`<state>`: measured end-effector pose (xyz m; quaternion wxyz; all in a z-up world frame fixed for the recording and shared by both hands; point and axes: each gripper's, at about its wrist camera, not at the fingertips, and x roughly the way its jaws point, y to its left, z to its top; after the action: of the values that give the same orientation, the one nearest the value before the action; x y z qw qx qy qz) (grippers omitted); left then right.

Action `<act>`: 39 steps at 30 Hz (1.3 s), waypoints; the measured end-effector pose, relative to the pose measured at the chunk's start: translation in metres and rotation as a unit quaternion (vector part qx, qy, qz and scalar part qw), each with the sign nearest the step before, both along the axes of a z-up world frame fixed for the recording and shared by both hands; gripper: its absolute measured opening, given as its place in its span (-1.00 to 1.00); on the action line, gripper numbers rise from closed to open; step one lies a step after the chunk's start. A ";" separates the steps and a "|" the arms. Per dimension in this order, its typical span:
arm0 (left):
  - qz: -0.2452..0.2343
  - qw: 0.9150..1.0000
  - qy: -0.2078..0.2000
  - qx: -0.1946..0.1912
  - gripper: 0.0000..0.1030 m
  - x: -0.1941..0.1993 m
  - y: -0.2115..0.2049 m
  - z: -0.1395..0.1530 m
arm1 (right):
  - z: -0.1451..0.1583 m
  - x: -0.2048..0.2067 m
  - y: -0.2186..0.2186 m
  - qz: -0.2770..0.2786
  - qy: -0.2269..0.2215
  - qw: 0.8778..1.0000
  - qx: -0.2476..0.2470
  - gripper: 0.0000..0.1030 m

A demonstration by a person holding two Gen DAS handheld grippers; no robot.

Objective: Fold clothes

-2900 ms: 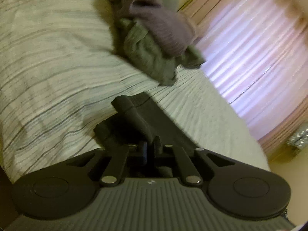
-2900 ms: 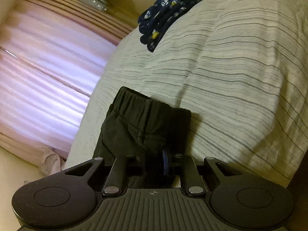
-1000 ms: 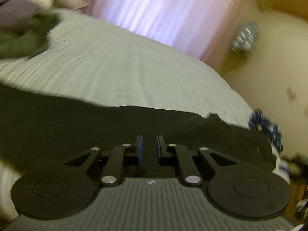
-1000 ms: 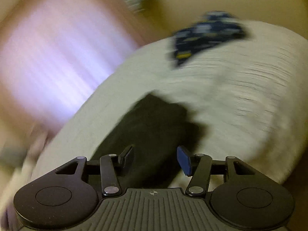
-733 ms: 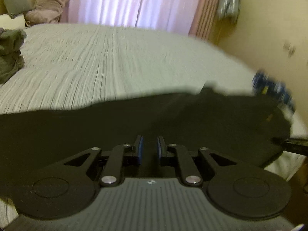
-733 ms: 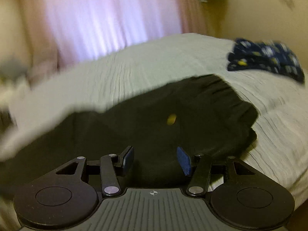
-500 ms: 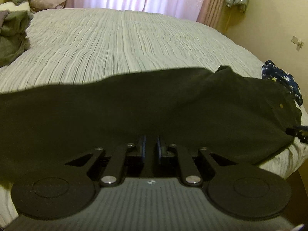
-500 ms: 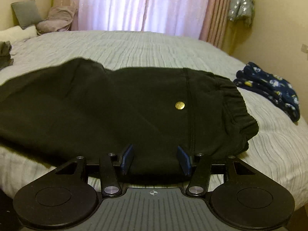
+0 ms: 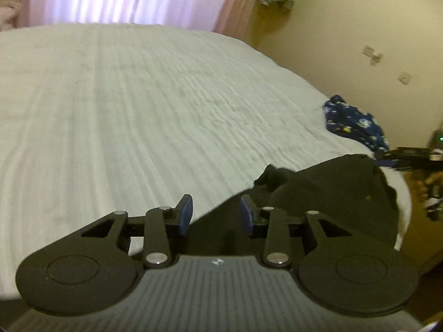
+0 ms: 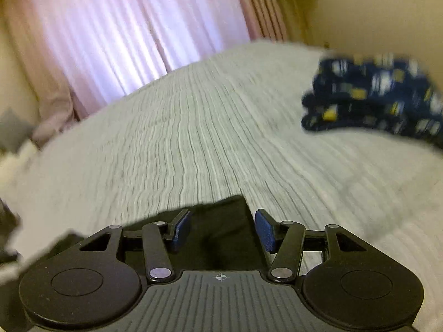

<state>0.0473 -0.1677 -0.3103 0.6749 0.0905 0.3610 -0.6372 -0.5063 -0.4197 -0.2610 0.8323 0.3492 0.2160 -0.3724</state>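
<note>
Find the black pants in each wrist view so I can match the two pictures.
Left wrist: black pants lower right, running under the tool.
Right wrist: black pants bottom centre, between the tool's fingers.
Shared landmark: navy patterned clothes, right side in both.

Striped bedspread (image 9: 138,105), pink curtains (image 10: 133,27), wall sockets (image 9: 372,55)

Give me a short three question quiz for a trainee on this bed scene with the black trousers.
1. True or false: the left gripper is clamped on the black trousers.
2. What lies on the bed beyond the trousers? A) patterned navy garment B) red towel C) shoes
3. Which gripper's jaws are opening right now?

Key: 1 false, its pads stand apart; 2 A, the navy garment; 3 the left. The right gripper is open.
</note>
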 end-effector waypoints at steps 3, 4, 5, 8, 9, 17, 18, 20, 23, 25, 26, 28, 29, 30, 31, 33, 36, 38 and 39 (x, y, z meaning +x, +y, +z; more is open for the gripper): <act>-0.021 0.999 0.043 0.006 -0.20 0.017 -0.021 -0.012 | -0.020 -0.003 -0.031 0.012 -0.030 0.998 0.058 0.07; -0.028 0.998 0.058 0.008 -0.20 0.022 -0.025 -0.016 | -0.025 -0.004 -0.037 0.021 -0.043 0.996 0.073 0.07; -0.039 0.996 0.075 0.013 -0.16 0.026 -0.028 -0.021 | -0.029 -0.006 -0.041 0.031 -0.059 0.994 0.088 0.07; -0.063 0.992 0.109 0.026 -0.13 0.032 -0.035 -0.033 | -0.035 -0.008 -0.046 0.061 -0.097 0.987 0.116 0.06; -0.069 0.991 0.114 0.030 -0.14 0.031 -0.036 -0.037 | -0.037 -0.008 -0.050 0.069 -0.101 0.985 0.122 0.06; -0.025 0.997 0.076 -0.022 -0.92 0.011 -0.016 -0.045 | -0.028 0.000 -0.025 0.050 -0.060 0.995 0.060 -0.63; -0.006 0.996 0.075 -0.038 -0.93 0.010 -0.008 -0.048 | -0.033 0.000 -0.022 0.039 -0.055 0.996 0.058 -0.65; 0.034 0.997 0.053 -0.036 -0.94 0.008 -0.003 -0.057 | -0.041 -0.002 -0.016 0.017 -0.046 0.997 0.052 -0.69; 0.046 0.999 0.014 -0.003 -1.00 0.000 -0.011 -0.060 | -0.053 0.003 -0.009 -0.009 -0.023 0.999 0.039 -0.68; 0.046 0.999 0.019 -0.005 -1.00 0.001 -0.010 -0.052 | -0.049 0.011 -0.008 -0.017 -0.003 1.000 0.023 -0.57; 0.051 0.998 0.027 -0.012 -0.98 0.004 -0.007 -0.043 | -0.044 0.014 -0.006 -0.021 0.009 1.000 0.016 -0.38; 0.060 0.997 0.038 -0.035 -0.89 0.004 0.000 -0.026 | -0.029 0.022 0.003 -0.037 0.060 0.997 -0.024 0.09; 0.061 0.996 0.038 -0.048 -0.88 0.002 0.003 -0.017 | -0.019 0.027 0.013 -0.054 0.082 0.993 -0.060 0.17; 0.057 0.996 0.035 -0.058 -0.88 -0.003 0.005 -0.008 | -0.009 0.032 0.024 -0.072 0.103 0.987 -0.097 0.17; 0.043 0.997 0.025 -0.063 -0.88 -0.011 0.004 -0.001 | 0.001 0.036 0.034 -0.090 0.124 0.979 -0.135 0.17; 0.001 0.998 0.001 -0.056 -0.88 -0.036 -0.008 0.005 | 0.019 0.048 0.055 -0.087 0.137 0.968 -0.193 0.17; -0.048 0.998 -0.027 -0.035 -0.91 -0.066 -0.036 -0.005 | 0.016 0.090 0.077 0.030 0.121 0.975 -0.185 0.16; -0.045 0.999 -0.025 -0.016 -0.91 -0.071 -0.063 -0.025 | 0.006 0.122 0.090 0.100 0.129 0.968 -0.191 0.14; -0.040 0.999 -0.024 -0.004 -0.92 -0.072 -0.075 -0.036 | -0.005 0.137 0.093 0.117 0.151 0.960 -0.203 0.14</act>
<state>-0.0245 -0.2429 -0.3462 0.6576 0.1176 0.3379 -0.6630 -0.3690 -0.3263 -0.2663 0.8813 0.0849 0.2976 -0.3572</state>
